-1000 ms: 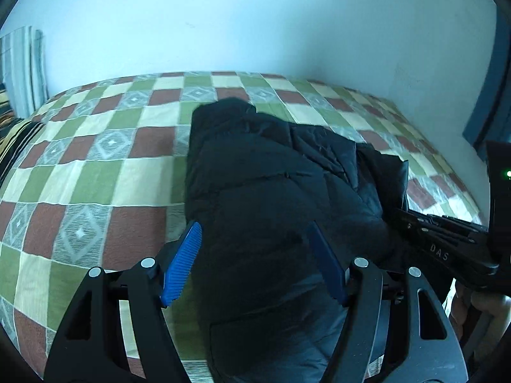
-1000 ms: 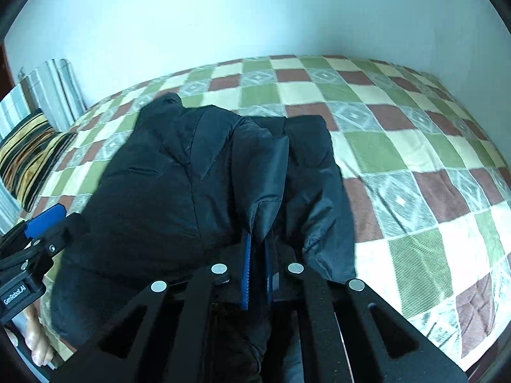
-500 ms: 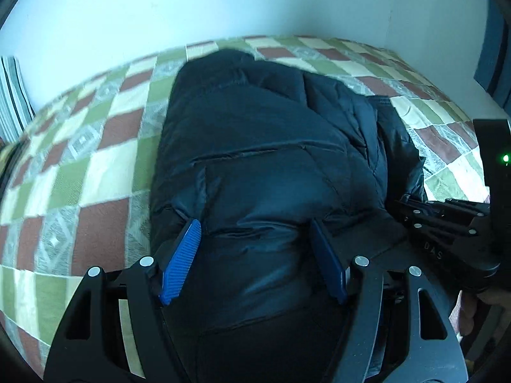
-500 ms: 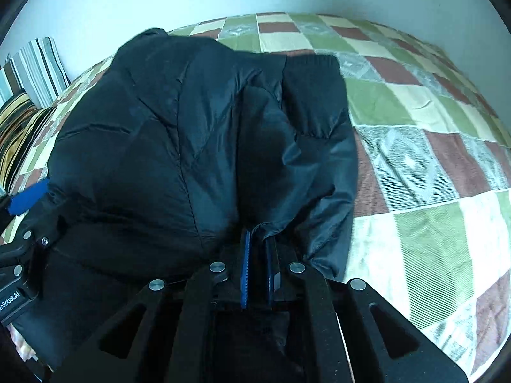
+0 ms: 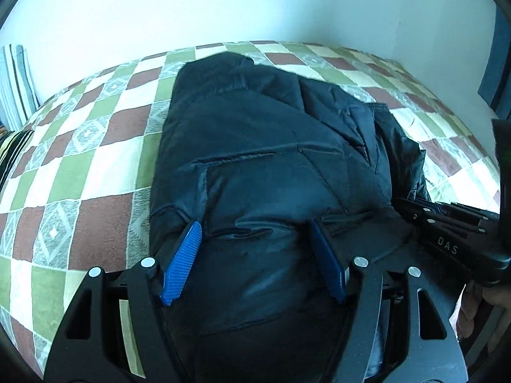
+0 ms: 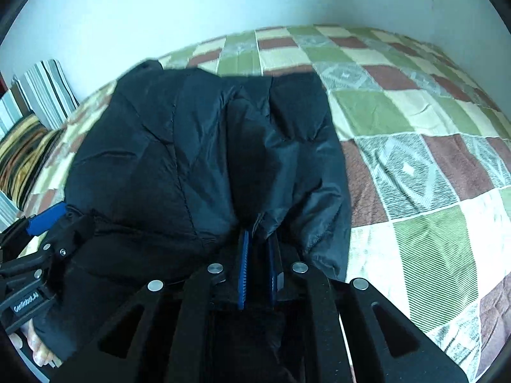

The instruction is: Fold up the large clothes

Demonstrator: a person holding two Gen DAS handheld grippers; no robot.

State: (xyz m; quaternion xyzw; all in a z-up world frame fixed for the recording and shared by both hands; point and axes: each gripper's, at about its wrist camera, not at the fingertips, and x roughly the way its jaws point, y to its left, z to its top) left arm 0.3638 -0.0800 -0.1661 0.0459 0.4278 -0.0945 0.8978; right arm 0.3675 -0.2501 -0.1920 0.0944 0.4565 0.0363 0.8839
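Note:
A big black puffer jacket (image 5: pixel 265 159) lies on the checked bedspread (image 5: pixel 80 166), its near part raised toward the cameras. My left gripper (image 5: pixel 252 236) stands wide open, its blue pads on either side of a bulge of the jacket's near edge. My right gripper (image 6: pixel 257 245) is shut on a fold of the jacket (image 6: pixel 204 159) at its near right edge. The right gripper also shows at the right of the left wrist view (image 5: pixel 447 226), and the left gripper at the left of the right wrist view (image 6: pixel 41 242).
The bedspread (image 6: pixel 415 159) has green, brown and cream squares and reaches a pale wall behind. Striped pillows (image 6: pixel 35 121) lie at the far left. A dark curtain edge (image 5: pixel 493 63) hangs at the right.
Both grippers have moved forward over the bed and lifted the jacket's near edge, so the jacket fills more of each view. The right gripper stays shut on its fold.

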